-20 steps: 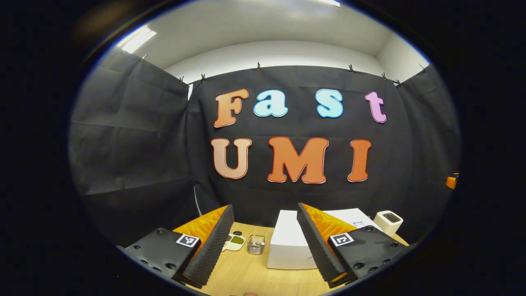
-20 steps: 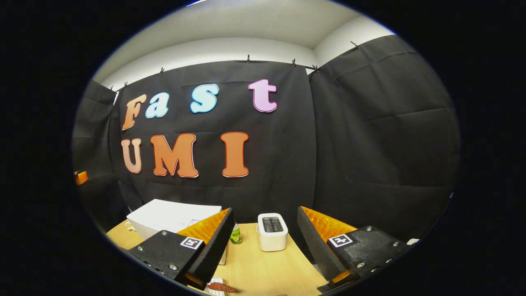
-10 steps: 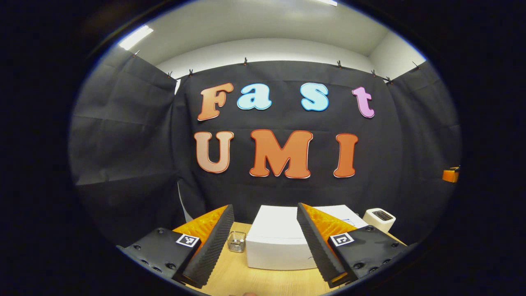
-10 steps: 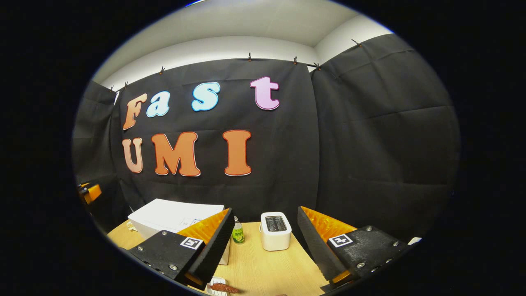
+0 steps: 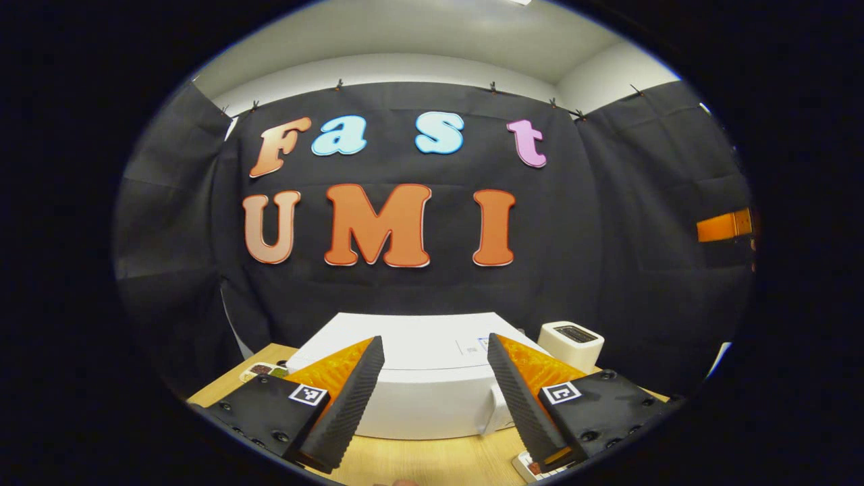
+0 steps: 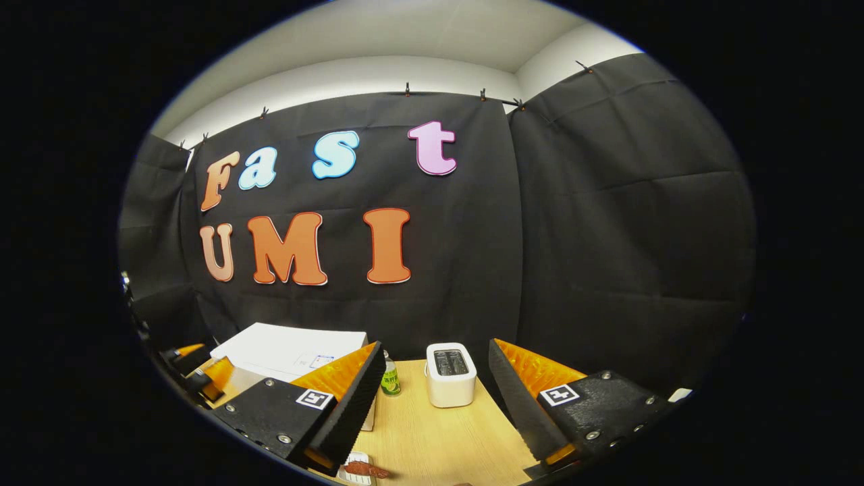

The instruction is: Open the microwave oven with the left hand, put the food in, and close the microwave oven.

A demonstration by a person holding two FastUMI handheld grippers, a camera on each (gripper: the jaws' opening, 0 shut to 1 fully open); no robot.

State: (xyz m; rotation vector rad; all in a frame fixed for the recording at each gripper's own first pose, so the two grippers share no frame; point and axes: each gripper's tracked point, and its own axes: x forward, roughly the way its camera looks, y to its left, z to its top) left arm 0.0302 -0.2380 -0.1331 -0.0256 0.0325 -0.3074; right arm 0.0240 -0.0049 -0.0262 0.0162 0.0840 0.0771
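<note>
Above the wooden table (image 5: 432,462), both the left gripper (image 5: 432,398) & right gripper (image 6: 432,401) are held wide open w/ nothing gripped, the white microwave oven (image 5: 418,391) being faced by the left.

cloth-walled booth (image 6: 628,223), kitchen tabletop (image 6: 439,439)

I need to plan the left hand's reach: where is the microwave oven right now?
In the left gripper view the microwave oven stands on the wooden table, straight ahead between the open left gripper fingers, with the toaster beside it on the right.
</note>
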